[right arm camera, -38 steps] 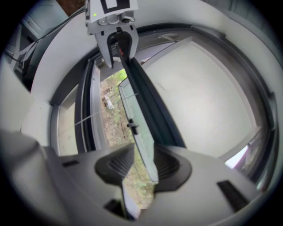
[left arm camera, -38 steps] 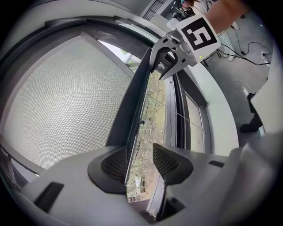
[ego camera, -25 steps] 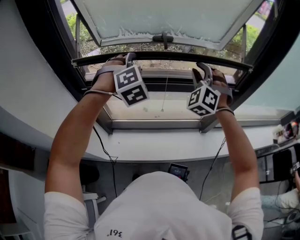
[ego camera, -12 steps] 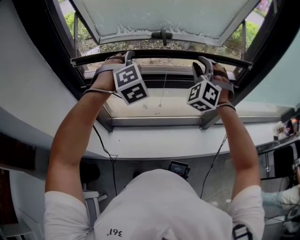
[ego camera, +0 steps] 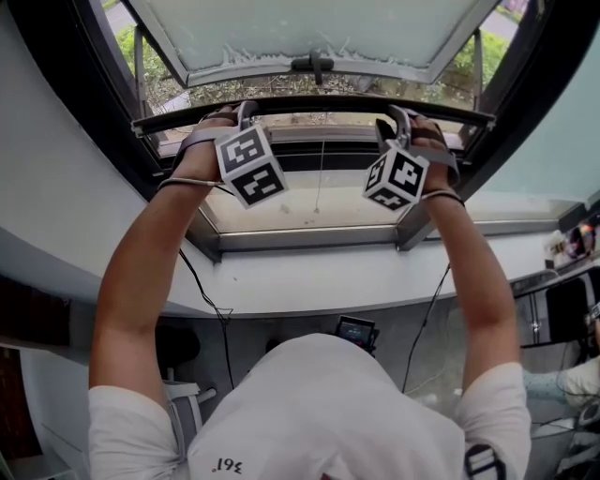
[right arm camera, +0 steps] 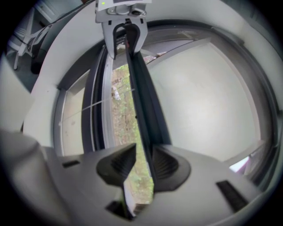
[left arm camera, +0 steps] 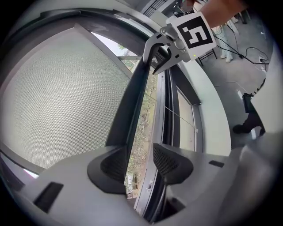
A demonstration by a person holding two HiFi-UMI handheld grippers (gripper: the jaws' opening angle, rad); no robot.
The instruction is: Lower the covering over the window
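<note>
Daylight pours through the window (ego camera: 281,208), with its dark frame (ego camera: 84,94) sweeping round and the frosted sash (ego camera: 309,28) tipped outward at the top. Green bushes (ego camera: 489,52) show outside. Below runs a white sill (ego camera: 309,281). There's a pale wall (ego camera: 47,187) on the left, grey floor (ego camera: 272,339) underneath, and a black cable (ego camera: 208,298) hanging down.

Bar (ego camera: 309,103): we find it spanning the window opening, above the sill (ego camera: 309,242) and before the outward-tilted sash (ego camera: 309,33).
Screen (left arm camera: 53,97): we note it adjoining the bar.
Left gripper (ego camera: 246,112): on the bar's left part, bar between its jaws.
Right gripper (ego camera: 394,120): on the bar's right part, well apart from the left, bar between its jaws.
Cord (ego camera: 320,178): below the bar, between both grippers.
</note>
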